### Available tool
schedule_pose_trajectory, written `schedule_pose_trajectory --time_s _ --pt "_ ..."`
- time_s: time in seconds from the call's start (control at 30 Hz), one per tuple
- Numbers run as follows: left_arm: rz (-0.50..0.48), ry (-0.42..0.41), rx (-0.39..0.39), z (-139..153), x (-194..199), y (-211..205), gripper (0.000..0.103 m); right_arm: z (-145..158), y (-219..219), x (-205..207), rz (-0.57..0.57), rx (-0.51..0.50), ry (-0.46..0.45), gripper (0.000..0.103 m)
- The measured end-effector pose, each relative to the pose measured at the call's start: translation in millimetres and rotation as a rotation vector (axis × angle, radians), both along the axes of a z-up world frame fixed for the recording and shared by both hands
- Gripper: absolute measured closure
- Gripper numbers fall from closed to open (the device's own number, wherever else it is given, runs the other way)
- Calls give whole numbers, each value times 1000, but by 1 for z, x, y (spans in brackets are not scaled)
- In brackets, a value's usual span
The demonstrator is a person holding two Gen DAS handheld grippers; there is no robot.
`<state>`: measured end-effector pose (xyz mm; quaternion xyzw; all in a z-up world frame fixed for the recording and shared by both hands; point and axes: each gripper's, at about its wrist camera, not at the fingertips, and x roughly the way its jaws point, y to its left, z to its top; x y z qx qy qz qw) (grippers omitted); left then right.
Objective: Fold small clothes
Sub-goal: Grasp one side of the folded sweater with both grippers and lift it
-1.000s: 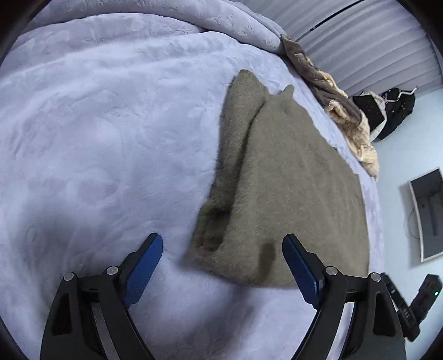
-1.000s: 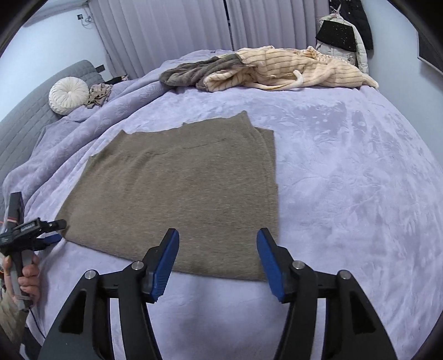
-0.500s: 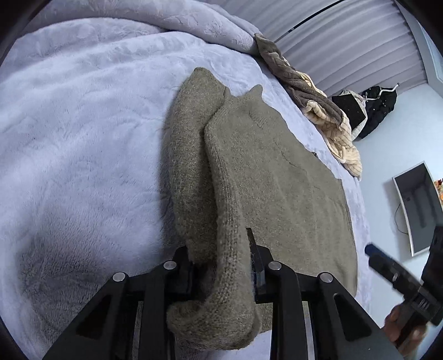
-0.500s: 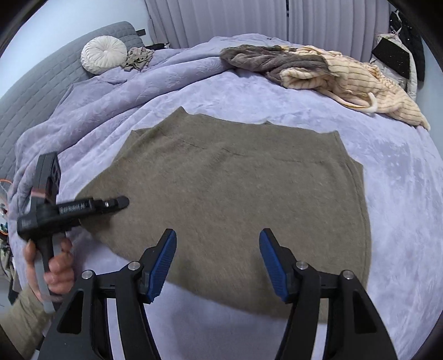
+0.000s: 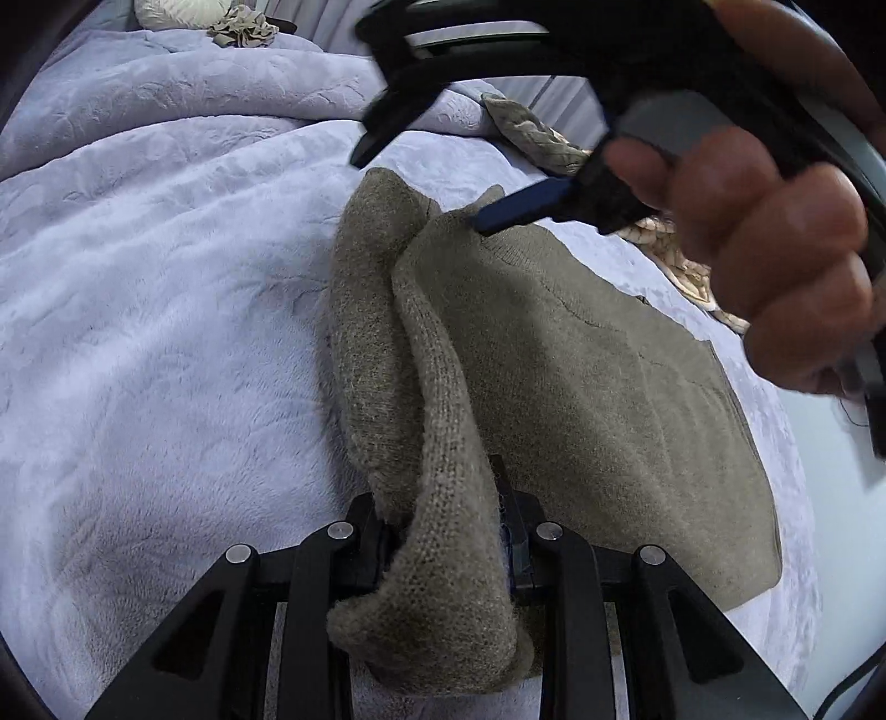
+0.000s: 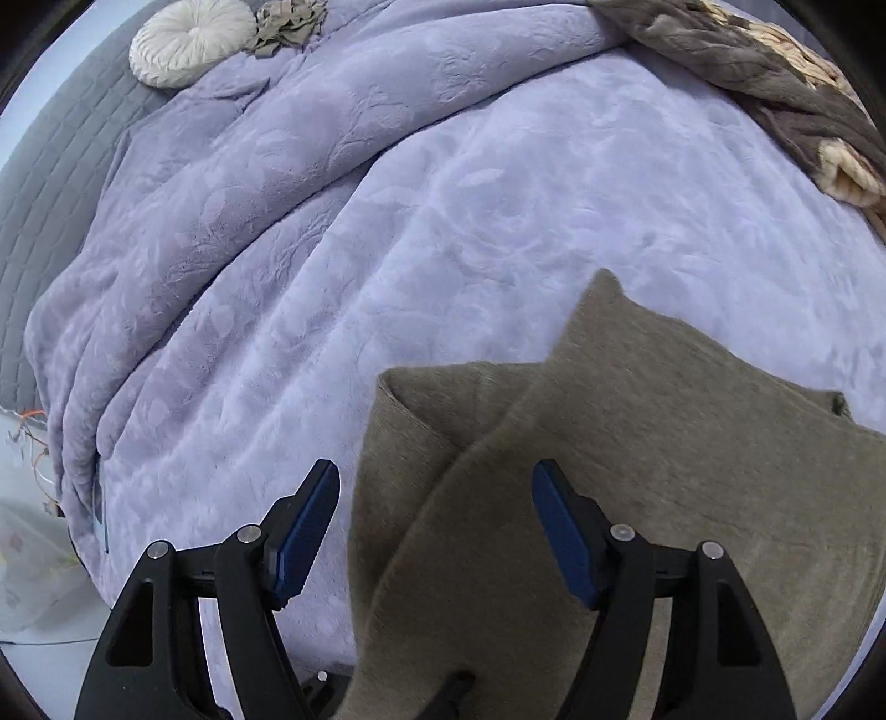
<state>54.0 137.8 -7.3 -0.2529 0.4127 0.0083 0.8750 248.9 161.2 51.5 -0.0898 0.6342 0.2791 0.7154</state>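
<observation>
An olive-brown knit garment [image 5: 581, 354] lies spread on the lilac blanket [image 5: 166, 310]. My left gripper [image 5: 448, 531] is shut on its near folded edge, and the bunched knit rises between the pads and hangs over them. In the left wrist view a hand [image 5: 775, 266] holds my right gripper [image 5: 426, 188] above the garment's far corner. In the right wrist view my right gripper [image 6: 437, 526] hovers over the garment [image 6: 664, 443]. Its jaws are opening. The folded edge lies beneath and between the blue pads [image 6: 565, 531], which do not press on it.
A heap of brown and cream clothes [image 6: 775, 83] lies at the bed's far side. A round cream cushion [image 6: 188, 39] and a crumpled cloth [image 6: 288, 22] rest by a grey quilted headboard [image 6: 50, 166]. The blanket is rumpled into ridges on the left.
The left gripper closed on the garment's near edge and lifted it slightly. The right gripper swept across the garment to its far left corner and now shows in the left wrist view.
</observation>
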Motion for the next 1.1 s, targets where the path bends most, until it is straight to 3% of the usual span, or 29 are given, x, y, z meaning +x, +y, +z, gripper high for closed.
schedule_pose_trajectory --time_s 0.13,0.2,0.23,0.3,0.67,1.1 --pt "-5 -6 12 -1 0 -1 74 -31 34 -7 92 -231 -17 26" --pt "-2 -4 8 0 1 0 74 -40 36 -10 99 -284 -36 47" --pt "-2 -2 9 0 1 0 74 -39 35 -10 93 -290 -51 68" --pt "-3 -1 14 4 -2 -1 74 -34 26 -10 81 -243 -46 82" --pt "-25 -19 65 41 -11 -20 75 11 -18 -27 143 -51 -111 86" --pt "-68 6 172 84 0 -69 75 60 -63 -13 129 143 -125 86"
